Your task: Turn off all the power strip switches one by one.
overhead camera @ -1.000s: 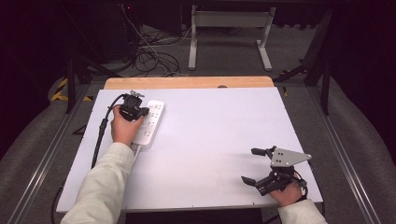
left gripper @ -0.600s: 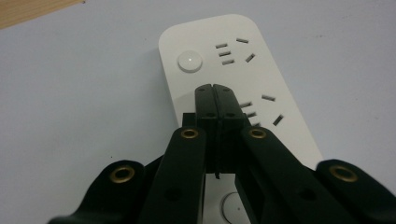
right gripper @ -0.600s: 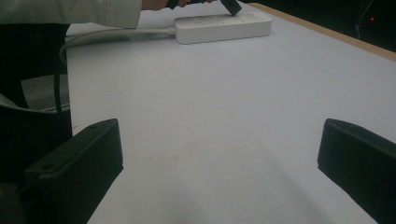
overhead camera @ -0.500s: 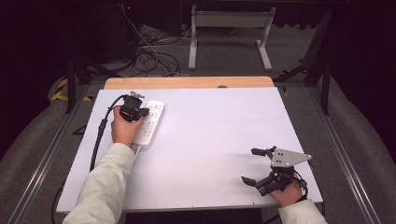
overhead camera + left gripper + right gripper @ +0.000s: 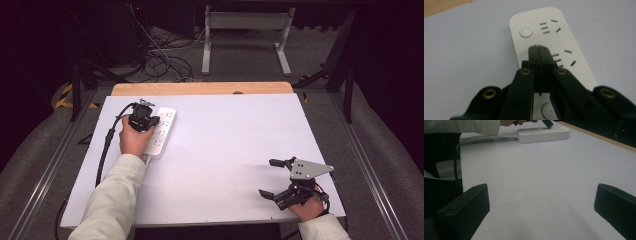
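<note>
A white power strip (image 5: 163,131) lies at the back left of the white table top (image 5: 230,135). My left gripper (image 5: 145,114) is shut, its two jaws pressed flat together with nothing between them. In the left gripper view its tips (image 5: 539,48) stand over the strip (image 5: 534,20), between the round button (image 5: 526,32) and a row of sockets; I cannot tell whether they touch. My right gripper (image 5: 267,177) rests near the front right corner, open and empty. In the right gripper view it (image 5: 541,207) faces the strip (image 5: 544,133) across bare table.
The strip's white cord (image 5: 486,138) runs off the table's left side beside the sleeve. A black cable (image 5: 105,150) trails from the left gripper over the left edge. A wooden strip (image 5: 200,88) borders the back. Cables and a metal stand (image 5: 245,35) sit on the floor beyond.
</note>
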`<state>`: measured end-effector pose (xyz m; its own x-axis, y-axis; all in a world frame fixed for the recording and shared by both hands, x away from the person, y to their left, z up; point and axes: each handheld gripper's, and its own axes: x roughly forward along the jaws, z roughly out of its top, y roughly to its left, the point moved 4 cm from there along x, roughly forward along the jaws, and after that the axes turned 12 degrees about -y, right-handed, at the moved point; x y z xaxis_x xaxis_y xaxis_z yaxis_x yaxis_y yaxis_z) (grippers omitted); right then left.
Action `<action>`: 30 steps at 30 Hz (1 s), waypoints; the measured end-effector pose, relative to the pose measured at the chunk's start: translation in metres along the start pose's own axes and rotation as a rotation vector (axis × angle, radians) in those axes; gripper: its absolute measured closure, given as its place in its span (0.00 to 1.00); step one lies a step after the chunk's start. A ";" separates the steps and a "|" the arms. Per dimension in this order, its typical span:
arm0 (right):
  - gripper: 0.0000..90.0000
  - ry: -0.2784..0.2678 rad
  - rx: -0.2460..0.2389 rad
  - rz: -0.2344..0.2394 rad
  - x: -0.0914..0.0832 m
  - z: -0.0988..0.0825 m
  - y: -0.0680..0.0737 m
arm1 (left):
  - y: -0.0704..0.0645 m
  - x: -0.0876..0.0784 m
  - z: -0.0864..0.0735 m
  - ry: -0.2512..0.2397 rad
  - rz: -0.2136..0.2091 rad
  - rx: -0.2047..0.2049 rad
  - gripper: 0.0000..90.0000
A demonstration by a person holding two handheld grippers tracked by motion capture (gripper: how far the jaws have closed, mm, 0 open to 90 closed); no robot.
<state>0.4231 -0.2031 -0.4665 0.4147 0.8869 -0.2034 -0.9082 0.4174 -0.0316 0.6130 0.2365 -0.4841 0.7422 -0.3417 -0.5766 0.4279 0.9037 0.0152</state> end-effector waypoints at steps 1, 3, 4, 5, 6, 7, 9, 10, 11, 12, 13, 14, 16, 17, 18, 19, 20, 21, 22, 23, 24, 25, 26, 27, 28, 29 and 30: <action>0.00 0.000 0.000 0.000 0.000 0.000 0.000 | -0.001 0.000 0.000 0.001 0.006 0.003 1.00; 0.00 -0.001 0.000 0.000 0.000 0.000 0.000 | -0.002 0.000 0.001 0.004 0.016 0.013 1.00; 0.00 -0.002 -0.001 0.001 0.000 0.000 0.000 | -0.001 0.000 0.001 0.005 0.018 0.013 1.00; 0.00 -0.002 -0.001 -0.001 -0.001 0.000 0.001 | -0.001 -0.001 0.002 0.018 0.021 0.001 1.00; 0.00 -0.002 -0.001 -0.001 -0.001 0.000 0.001 | -0.001 -0.005 0.006 0.000 0.044 0.017 1.00; 0.00 -0.009 0.002 -0.002 -0.001 0.001 0.000 | -0.002 -0.011 0.011 -0.039 0.037 0.024 1.00; 0.00 -0.011 0.003 -0.002 -0.001 0.001 0.000 | -0.005 -0.024 0.025 -0.116 0.008 -0.006 1.00; 0.00 -0.010 0.003 -0.002 -0.001 0.001 -0.001 | -0.007 -0.028 0.031 -0.124 -0.009 -0.001 1.00; 0.00 -0.007 0.004 -0.002 0.000 0.001 -0.001 | -0.009 -0.031 0.035 -0.118 -0.012 0.029 1.00; 0.00 -0.006 0.005 0.000 0.001 0.001 -0.001 | -0.011 -0.033 0.039 -0.115 -0.010 0.049 1.00; 0.00 -0.004 0.004 0.001 0.001 0.001 0.000 | -0.012 -0.035 0.042 -0.117 -0.010 0.053 1.00; 0.00 -0.005 0.002 0.001 0.001 0.001 0.000 | -0.012 -0.036 0.044 -0.119 -0.014 0.056 1.00; 0.00 -0.007 0.001 0.000 0.001 0.001 0.001 | -0.012 -0.036 0.045 -0.116 -0.018 0.049 1.00; 0.00 -0.007 0.001 -0.001 0.000 0.001 0.001 | -0.013 -0.036 0.045 -0.113 -0.016 0.045 1.00; 0.00 -0.007 0.000 -0.002 0.000 0.001 0.001 | -0.012 -0.036 0.044 -0.108 -0.013 0.053 1.00; 0.00 -0.009 0.001 -0.001 0.000 0.001 0.001 | -0.012 -0.035 0.044 -0.105 -0.011 0.061 1.00; 0.00 -0.010 0.001 -0.001 0.000 0.001 0.001 | -0.012 -0.036 0.044 -0.106 -0.006 0.055 1.00; 0.00 -0.010 0.001 -0.001 0.000 0.001 0.001 | -0.010 -0.036 0.044 -0.111 -0.005 0.054 1.00; 0.00 -0.010 0.001 -0.001 0.000 0.001 0.001 | -0.010 -0.037 0.045 -0.117 -0.007 0.045 1.00; 0.00 -0.010 0.001 -0.001 0.000 0.001 0.001 | -0.009 -0.037 0.046 -0.119 -0.009 0.037 1.00; 0.00 -0.010 0.001 0.000 0.000 0.001 0.001 | -0.007 -0.036 0.046 -0.120 -0.006 0.038 1.00; 0.00 -0.010 0.001 0.000 0.000 0.001 0.001 | -0.006 -0.035 0.046 -0.113 -0.008 0.034 1.00; 0.00 -0.008 0.000 -0.001 0.000 0.001 0.001 | -0.006 -0.032 0.046 -0.103 -0.006 0.031 1.00; 0.00 -0.008 0.001 -0.002 0.000 0.001 0.001 | -0.005 -0.030 0.045 -0.094 -0.004 0.031 1.00; 0.00 -0.007 0.001 -0.001 0.000 0.001 0.001 | -0.004 -0.027 0.045 -0.090 -0.006 0.032 1.00; 0.00 -0.007 0.002 0.000 0.000 0.001 0.001 | -0.004 -0.024 0.044 -0.087 -0.003 0.026 1.00; 0.00 -0.006 0.002 0.000 0.000 0.001 0.001 | -0.002 -0.021 0.044 -0.080 -0.002 0.027 1.00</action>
<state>0.4225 -0.2026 -0.4655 0.4147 0.8883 -0.1971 -0.9082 0.4175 -0.0291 0.6189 0.2304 -0.4362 0.7795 -0.3642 -0.5096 0.4424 0.8961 0.0363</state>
